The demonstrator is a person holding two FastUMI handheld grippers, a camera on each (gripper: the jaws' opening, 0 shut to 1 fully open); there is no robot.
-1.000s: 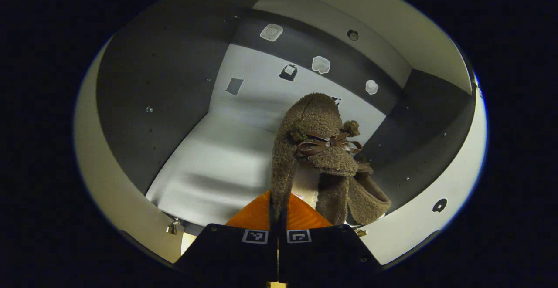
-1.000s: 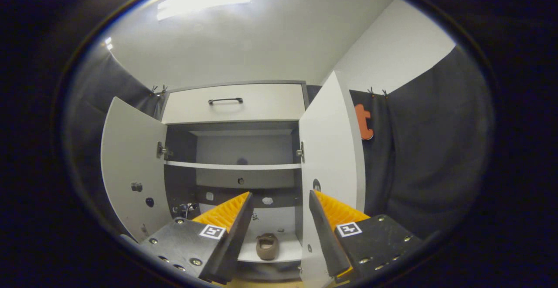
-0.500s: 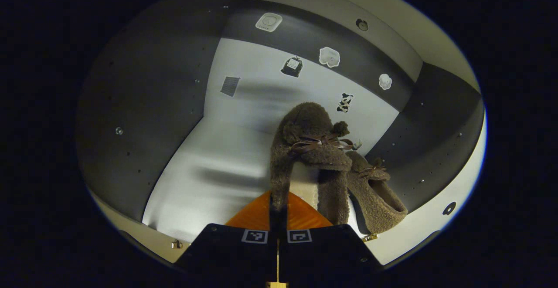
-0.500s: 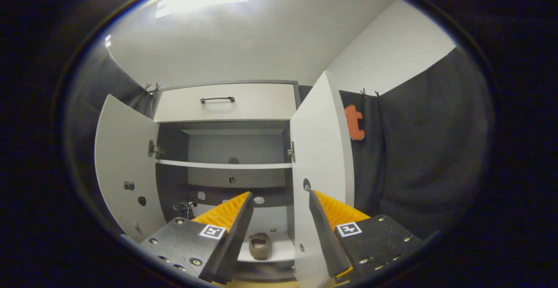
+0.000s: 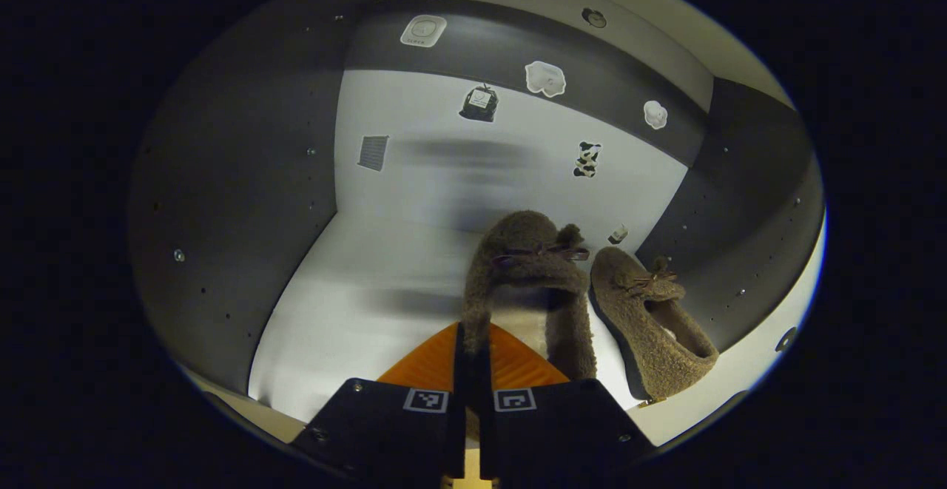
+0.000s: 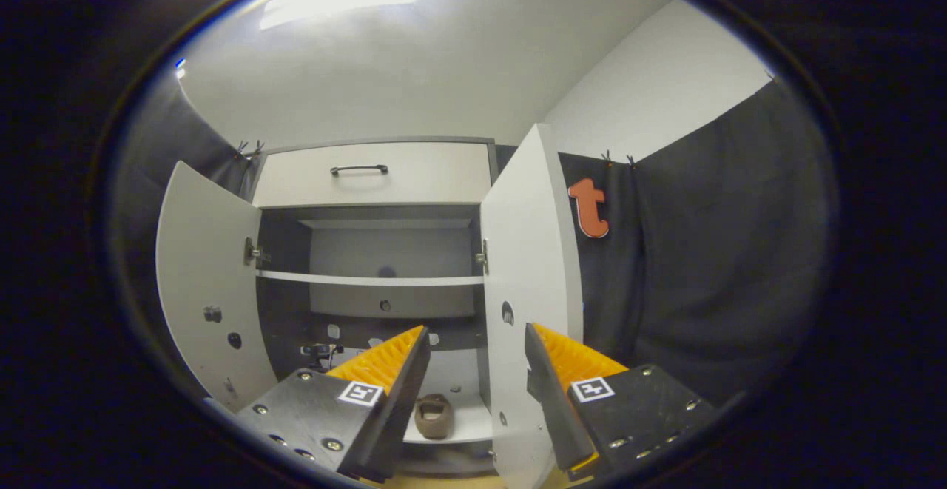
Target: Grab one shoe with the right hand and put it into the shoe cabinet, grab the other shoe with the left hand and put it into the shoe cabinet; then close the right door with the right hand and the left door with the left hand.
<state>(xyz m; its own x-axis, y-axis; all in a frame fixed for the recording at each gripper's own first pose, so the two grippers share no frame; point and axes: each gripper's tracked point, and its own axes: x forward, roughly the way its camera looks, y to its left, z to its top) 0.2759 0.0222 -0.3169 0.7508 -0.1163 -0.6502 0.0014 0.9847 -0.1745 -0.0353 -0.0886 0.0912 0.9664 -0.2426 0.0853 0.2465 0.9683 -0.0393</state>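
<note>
- Left gripper view: the left gripper (image 5: 472,356) is clenched on the side wall of a fuzzy brown shoe (image 5: 527,282), its two fingers pressed together with the fabric pinched between them near the heel opening.
- The held shoe points toe-first away from the camera, over the white bottom shelf (image 5: 370,297) inside the shoe cabinet; whether its sole touches the shelf cannot be told.
- A second shoe (image 5: 651,319) lies on that shelf just to the right of the held one, close to the dark side wall (image 5: 747,237).
- Right gripper view: the right gripper (image 6: 473,371) has its jaws spread apart with nothing between them, back from the cabinet.
- Both doors stand open, the left door (image 6: 207,274) and the right door (image 6: 529,274).
- One brown shoe (image 6: 433,415) sits on the lowest shelf, seen in the gap between the fingers but far beyond them.
</note>
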